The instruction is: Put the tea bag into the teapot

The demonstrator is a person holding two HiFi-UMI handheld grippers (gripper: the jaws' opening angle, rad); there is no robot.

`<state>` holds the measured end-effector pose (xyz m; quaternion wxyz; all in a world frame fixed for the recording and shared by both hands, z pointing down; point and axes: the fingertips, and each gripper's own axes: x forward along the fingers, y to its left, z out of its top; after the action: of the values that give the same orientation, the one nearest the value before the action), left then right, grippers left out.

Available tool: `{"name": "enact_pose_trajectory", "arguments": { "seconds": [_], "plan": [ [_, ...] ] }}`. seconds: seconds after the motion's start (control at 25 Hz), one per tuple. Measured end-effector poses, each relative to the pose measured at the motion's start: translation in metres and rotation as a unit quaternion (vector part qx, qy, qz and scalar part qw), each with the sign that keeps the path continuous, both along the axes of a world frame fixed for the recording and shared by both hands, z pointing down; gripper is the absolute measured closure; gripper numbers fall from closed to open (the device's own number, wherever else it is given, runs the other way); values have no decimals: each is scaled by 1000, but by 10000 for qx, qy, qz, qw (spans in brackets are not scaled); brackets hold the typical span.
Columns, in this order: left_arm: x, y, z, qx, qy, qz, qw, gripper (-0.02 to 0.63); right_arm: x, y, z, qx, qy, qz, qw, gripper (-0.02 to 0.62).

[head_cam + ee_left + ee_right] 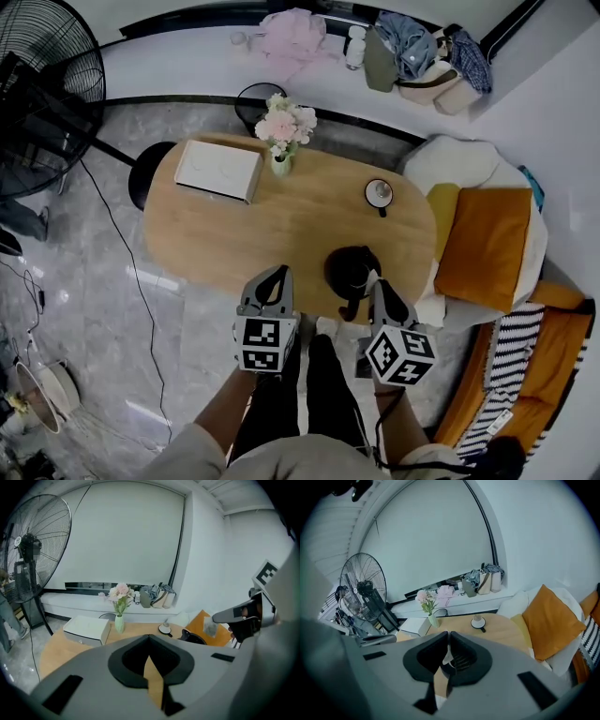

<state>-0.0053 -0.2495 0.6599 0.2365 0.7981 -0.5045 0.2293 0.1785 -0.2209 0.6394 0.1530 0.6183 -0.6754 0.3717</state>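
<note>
Right gripper [379,284] clamps the tea bag [210,627], mostly hidden between its jaws, beside the teapot [349,269]. Left gripper [276,274] jaws together, empty.

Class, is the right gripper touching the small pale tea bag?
Touching. Right gripper view: the right gripper pinches the small pale tea bag between its jaws.
</note>
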Motion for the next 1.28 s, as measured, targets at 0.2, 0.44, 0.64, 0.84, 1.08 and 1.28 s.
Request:
{"name": "enact_pose_trajectory", "arguments": {
  "seconds": [0.2, 0.44, 0.64, 0.84, 1.08, 1.28],
  "plan": [
    [-3, -9, 15, -20, -10, -13, 10000, 601, -7, -5, 16, -60, -51, -26, 10000, 549],
    [-7, -10, 22, -60, -22, -40, 10000, 601, -11, -6, 25, -121, -72, -36, 9999, 549],
    [-13, -9, 26, -103, -15, -88, 9999, 601, -11, -8, 25, -89, -90, 14, 9999, 549],
    [-15, -7, 28, -112, 2, -114, 9999, 601, -13, -5, 31, -206, -154, -21, 9997, 546],
    [-14, -7, 30, -122, 2, -124, 9998, 601, -16, -2, 33, -250, -198, -50, 9995, 497],
    [-13, -7, 30, -138, 14, -131, 9998, 601, -17, 0, 34, -292, -202, -63, 9993, 497]
  ]
}}
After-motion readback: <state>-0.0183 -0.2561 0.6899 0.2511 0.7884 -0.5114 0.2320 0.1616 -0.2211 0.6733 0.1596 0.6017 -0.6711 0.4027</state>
